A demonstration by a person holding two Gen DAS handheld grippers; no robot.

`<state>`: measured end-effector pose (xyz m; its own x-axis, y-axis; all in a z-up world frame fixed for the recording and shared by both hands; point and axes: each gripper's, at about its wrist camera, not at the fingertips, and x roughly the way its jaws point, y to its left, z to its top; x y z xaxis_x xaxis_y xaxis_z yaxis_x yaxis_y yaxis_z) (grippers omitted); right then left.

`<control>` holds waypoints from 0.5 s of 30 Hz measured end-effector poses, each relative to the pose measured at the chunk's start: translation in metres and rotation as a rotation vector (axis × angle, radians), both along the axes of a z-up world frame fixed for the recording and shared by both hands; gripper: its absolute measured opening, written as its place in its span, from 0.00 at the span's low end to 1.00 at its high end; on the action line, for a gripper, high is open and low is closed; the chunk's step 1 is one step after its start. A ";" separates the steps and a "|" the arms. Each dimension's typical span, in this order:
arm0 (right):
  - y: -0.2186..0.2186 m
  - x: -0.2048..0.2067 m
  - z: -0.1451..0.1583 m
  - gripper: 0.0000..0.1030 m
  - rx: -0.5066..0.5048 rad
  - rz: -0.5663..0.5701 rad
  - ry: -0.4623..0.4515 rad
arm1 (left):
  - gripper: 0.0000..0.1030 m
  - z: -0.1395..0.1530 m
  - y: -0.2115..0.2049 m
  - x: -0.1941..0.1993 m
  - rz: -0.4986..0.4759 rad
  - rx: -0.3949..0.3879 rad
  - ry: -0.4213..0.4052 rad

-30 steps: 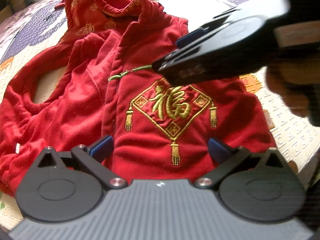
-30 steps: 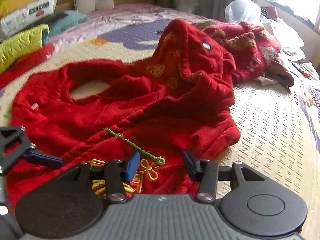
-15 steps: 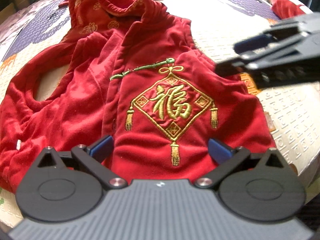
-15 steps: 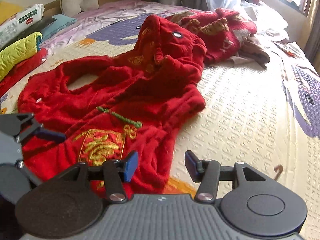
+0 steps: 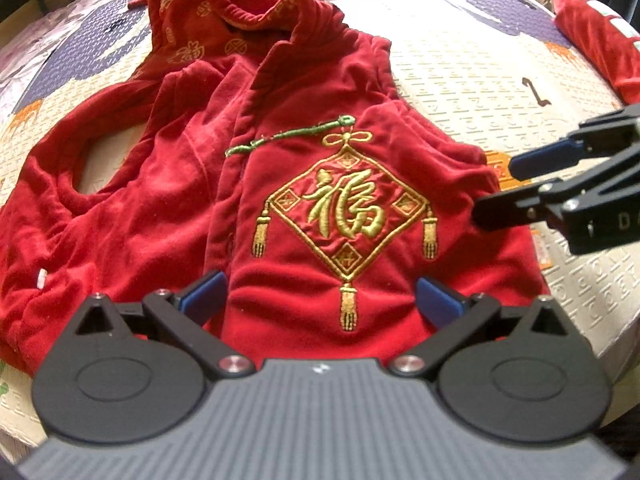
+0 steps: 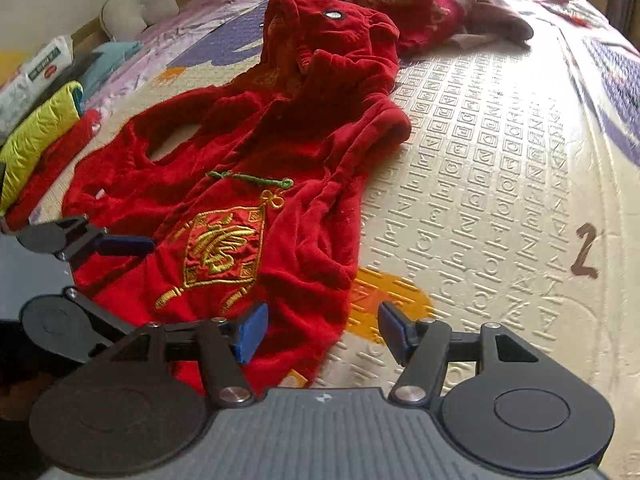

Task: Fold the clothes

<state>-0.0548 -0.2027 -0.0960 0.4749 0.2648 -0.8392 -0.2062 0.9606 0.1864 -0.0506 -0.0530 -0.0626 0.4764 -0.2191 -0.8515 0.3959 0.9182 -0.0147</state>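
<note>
A red velvet hooded vest (image 5: 168, 208) lies spread on the bed, front up, with a gold embroidered diamond (image 5: 344, 208) and a green cord (image 5: 288, 134) on its chest. My left gripper (image 5: 320, 296) stands open just above the bottom hem, one finger on each side of the gold tassel, holding nothing. My right gripper (image 5: 500, 186) hovers open at the vest's right edge. In the right wrist view the vest (image 6: 280, 152) stretches away to the left; my right gripper (image 6: 322, 332) has its left pad over the hem corner and its right pad over bare mat. The left gripper (image 6: 132, 284) shows at the left.
The bed is covered by a cream embossed mat (image 6: 500, 160) with purple and orange patches. Several more red garments lie piled at the far end (image 6: 432, 4). Folded yellow-green (image 6: 40, 132) and red items line the left side near a pillow (image 6: 136, 8). Another red piece (image 5: 600, 44) lies far right.
My right gripper has pulled back from over the vest's chest to its right edge and has opened wider. The left gripper has stayed in place. The vest has not shifted.
</note>
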 end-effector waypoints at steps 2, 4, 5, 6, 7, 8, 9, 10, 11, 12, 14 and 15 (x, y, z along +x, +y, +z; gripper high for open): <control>-0.002 0.001 0.002 0.64 0.018 -0.017 -0.010 | 1.00 0.000 0.000 0.000 0.000 0.000 0.000; -0.005 0.004 0.000 0.67 0.045 -0.045 -0.004 | 1.00 0.000 0.000 0.000 0.000 0.000 0.001; -0.006 0.007 -0.003 0.68 0.059 -0.061 0.006 | 1.00 0.000 0.000 0.000 -0.001 0.001 0.002; -0.006 0.009 -0.006 0.68 0.065 -0.070 0.017 | 1.00 0.000 0.000 0.000 -0.002 0.001 0.002; -0.006 0.012 -0.009 0.67 0.070 -0.077 0.026 | 1.00 0.000 0.000 0.000 -0.003 0.001 0.002; -0.005 0.012 -0.010 0.68 0.069 -0.071 0.023 | 1.00 0.000 0.000 0.000 -0.004 0.001 0.002; -0.004 0.012 -0.010 0.68 0.069 -0.065 0.020 | 1.00 0.000 0.000 0.000 -0.005 0.001 0.002; -0.003 0.013 -0.010 0.66 0.068 -0.059 0.016 | 1.00 0.000 0.000 0.000 -0.006 0.000 0.002; -0.002 0.013 -0.011 0.59 0.068 -0.053 0.013 | 1.00 0.000 0.001 0.000 -0.006 -0.002 0.003; -0.001 0.013 -0.011 0.53 0.068 -0.048 0.009 | 1.00 0.000 0.001 0.000 -0.007 -0.002 0.003; 0.001 0.014 -0.012 0.35 0.067 -0.036 0.003 | 1.00 0.000 0.001 0.000 -0.008 -0.001 0.003; 0.002 0.014 -0.012 0.32 0.066 -0.030 -0.001 | 1.00 0.000 0.001 0.000 -0.009 -0.001 0.003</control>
